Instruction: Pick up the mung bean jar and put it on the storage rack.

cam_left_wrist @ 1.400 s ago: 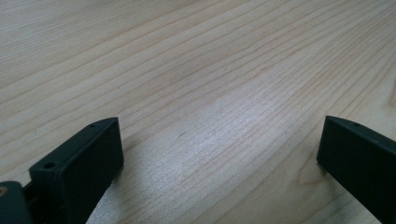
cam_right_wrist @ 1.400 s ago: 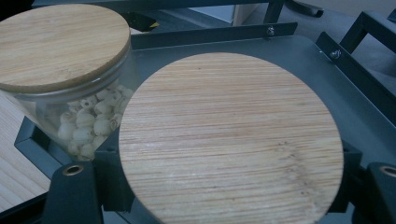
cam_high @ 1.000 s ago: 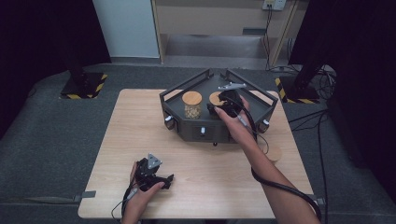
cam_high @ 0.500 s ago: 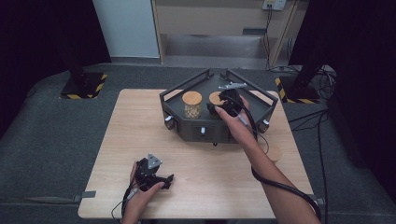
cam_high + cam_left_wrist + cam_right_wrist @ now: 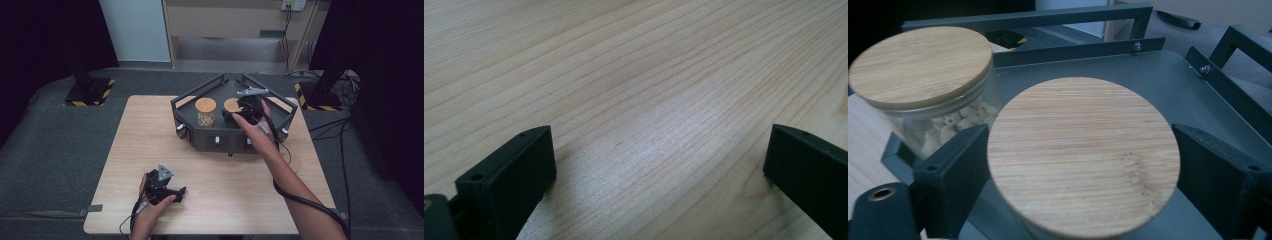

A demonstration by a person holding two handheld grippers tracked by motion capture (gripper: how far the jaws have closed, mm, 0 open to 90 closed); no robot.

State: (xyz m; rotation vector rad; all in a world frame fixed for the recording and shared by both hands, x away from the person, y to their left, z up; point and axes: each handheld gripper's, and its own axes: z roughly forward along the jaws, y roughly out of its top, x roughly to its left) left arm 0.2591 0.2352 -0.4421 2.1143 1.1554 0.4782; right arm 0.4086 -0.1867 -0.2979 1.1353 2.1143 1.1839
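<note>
Step in hand: reaching to grasp the right-hand jar (image 5: 1083,155) by its wooden lid; the grasp looks not yet closed.
Right gripper (image 5: 239,113): upper centre of the high view, over the dark tray (image 5: 280,102); in the right gripper view its jaws stand spread either side of the lid, the left one close against the rim, the right one apart from it.
Right-hand jar position: centre of the right gripper view, standing on the tray floor, just beside the other jar (image 5: 923,70).
Other jar: upper left of the right gripper view, lid on, pale pieces visible through the glass; untouched.
Left gripper (image 5: 165,187): lower left of the high view, resting on the wooden table (image 5: 150,135); its jaws are released, wide apart over bare wood, holding nothing.
Next move, as a judgement: squeeze the right jaws evenly onto the lid's rim, keeping them level with it and clear of the neighbouring jar and the tray rail, then lift straight up.
</note>
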